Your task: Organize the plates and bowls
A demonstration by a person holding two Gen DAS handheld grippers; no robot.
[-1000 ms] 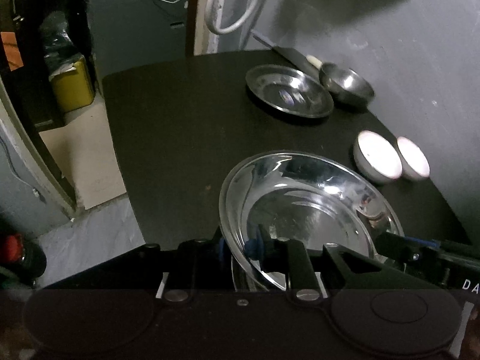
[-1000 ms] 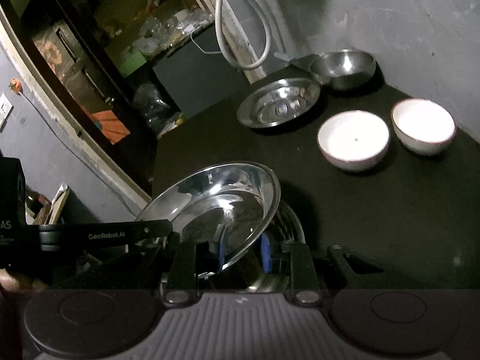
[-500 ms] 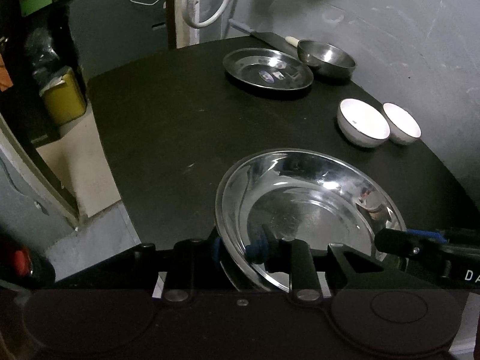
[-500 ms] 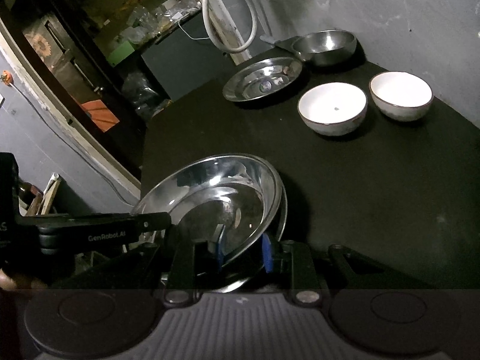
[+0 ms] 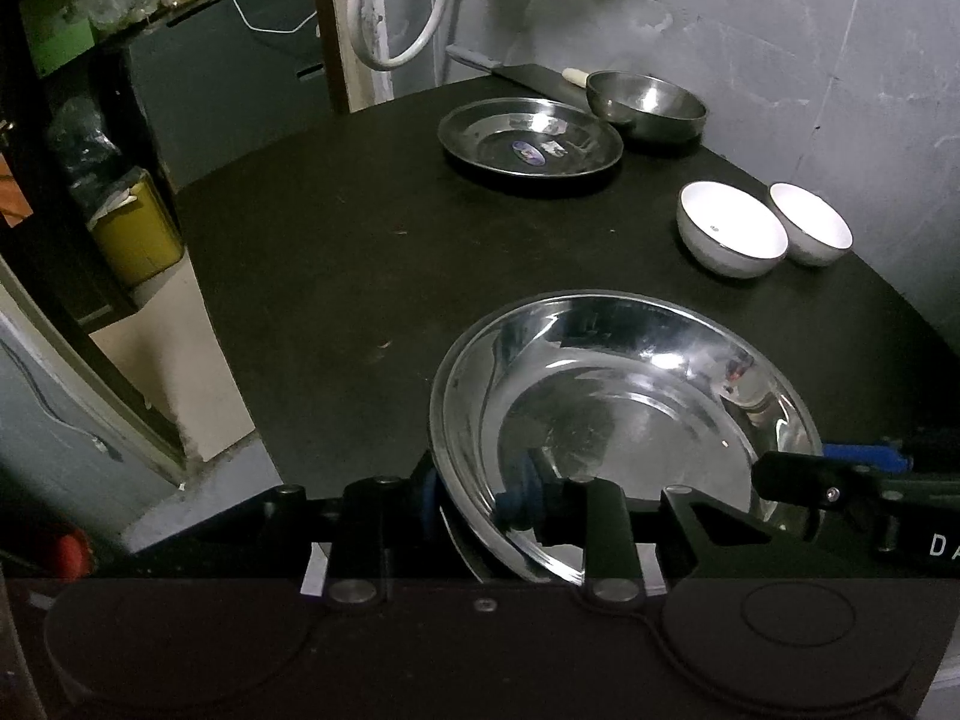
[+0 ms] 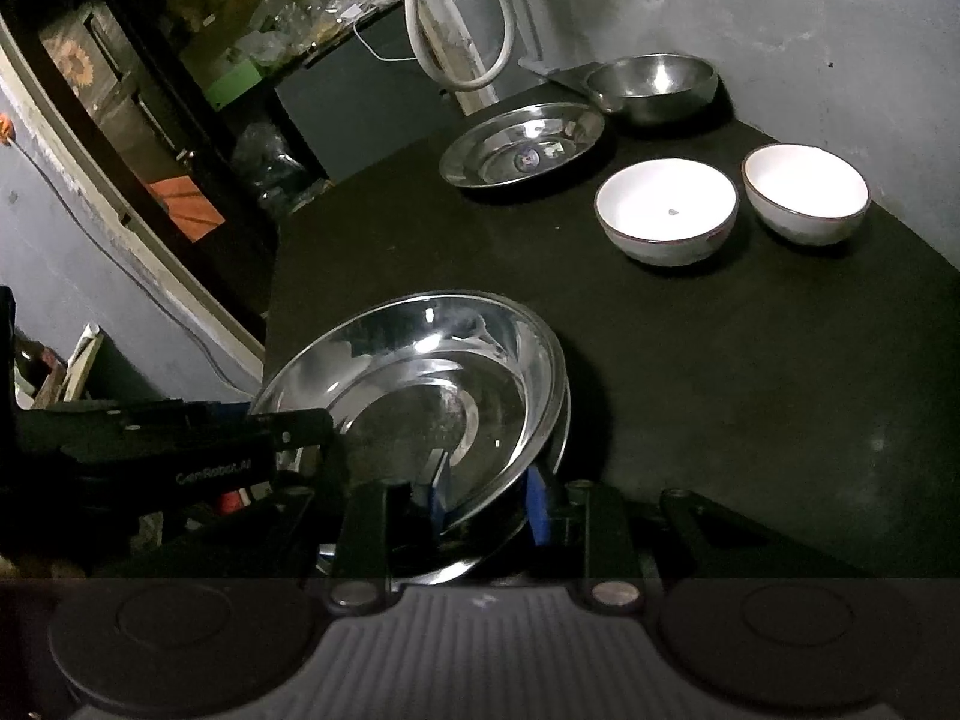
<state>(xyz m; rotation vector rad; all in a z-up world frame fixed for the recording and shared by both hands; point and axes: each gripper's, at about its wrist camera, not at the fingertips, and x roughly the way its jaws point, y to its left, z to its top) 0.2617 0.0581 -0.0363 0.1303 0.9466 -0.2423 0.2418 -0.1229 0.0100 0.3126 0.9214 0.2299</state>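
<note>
A large steel plate [image 5: 618, 420] [image 6: 432, 396] lies nested in a second steel plate, whose rim [image 6: 564, 420] shows just under it, at the near edge of the black table [image 5: 360, 270]. My left gripper [image 5: 474, 504] straddles the near rim and its jaws are opening; a dark gap shows beside the outer pad. My right gripper [image 6: 486, 507] is shut on the plate's rim at the opposite side. Farther back stand a smaller steel plate [image 5: 531, 138], a steel bowl [image 5: 645, 105] and two white bowls [image 5: 732, 234] [image 5: 810, 231].
A grey wall runs along the table's far and right sides. A knife [image 5: 516, 69] lies behind the steel bowl, under a white hose [image 5: 396, 18] on the wall. The table's left edge drops to the floor, where a yellow can [image 5: 135, 234] stands.
The large plate has come down from a tilt and now rests in the plate below it. The left jaws have spread a little wider around its rim.
</note>
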